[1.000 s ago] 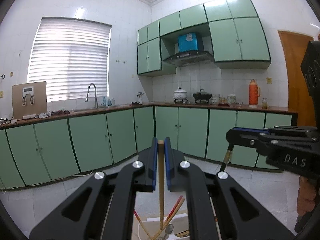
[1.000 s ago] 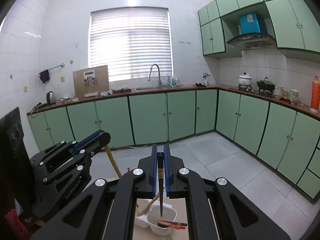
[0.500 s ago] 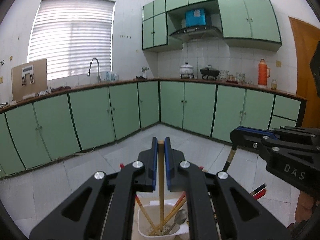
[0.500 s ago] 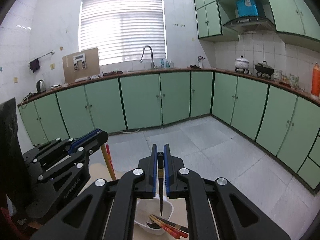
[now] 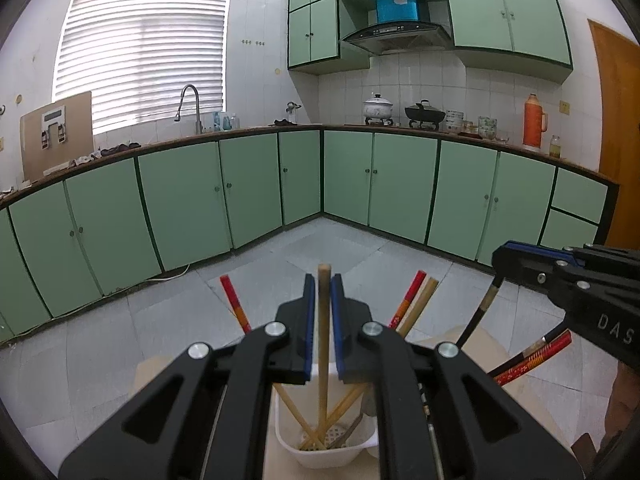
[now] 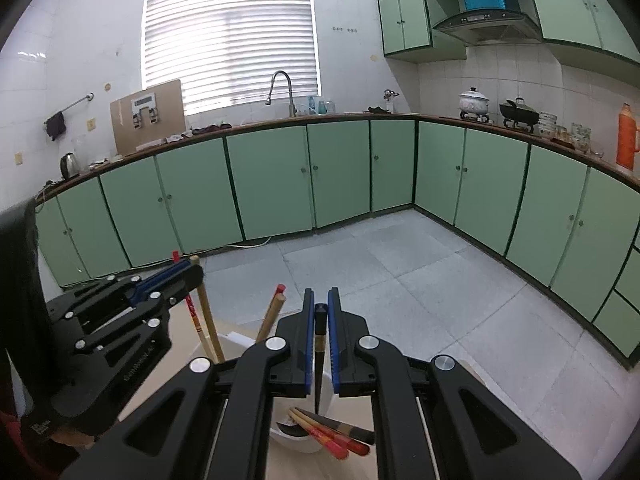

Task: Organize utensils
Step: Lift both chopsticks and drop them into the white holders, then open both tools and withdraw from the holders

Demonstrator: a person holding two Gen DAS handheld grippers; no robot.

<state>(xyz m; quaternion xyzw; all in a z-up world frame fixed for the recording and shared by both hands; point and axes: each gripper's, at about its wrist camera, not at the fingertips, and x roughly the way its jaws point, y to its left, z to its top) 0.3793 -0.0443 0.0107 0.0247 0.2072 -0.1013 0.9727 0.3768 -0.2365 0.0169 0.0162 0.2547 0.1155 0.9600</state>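
Since each stick must drop in tip-first, left gripper [image 5: 323,308] jaws pinch a pale wooden chopstick [image 5: 322,344] upright over the white plastic perforated holder [image 5: 320,450] on the surface; right gripper [image 6: 319,328] jaws pinch a dark pointed chopstick [image 6: 319,356] above its neighbouring white holder compartment [image 6: 298,442].

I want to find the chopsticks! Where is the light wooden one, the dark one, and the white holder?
Wooden chopstick [image 5: 323,312], left wrist view, upper shaft between the jaws.
Dark chopstick [image 6: 319,344], right wrist view, shaft between the jaws.
White holder [image 5: 288,446], left wrist view, near left rim.
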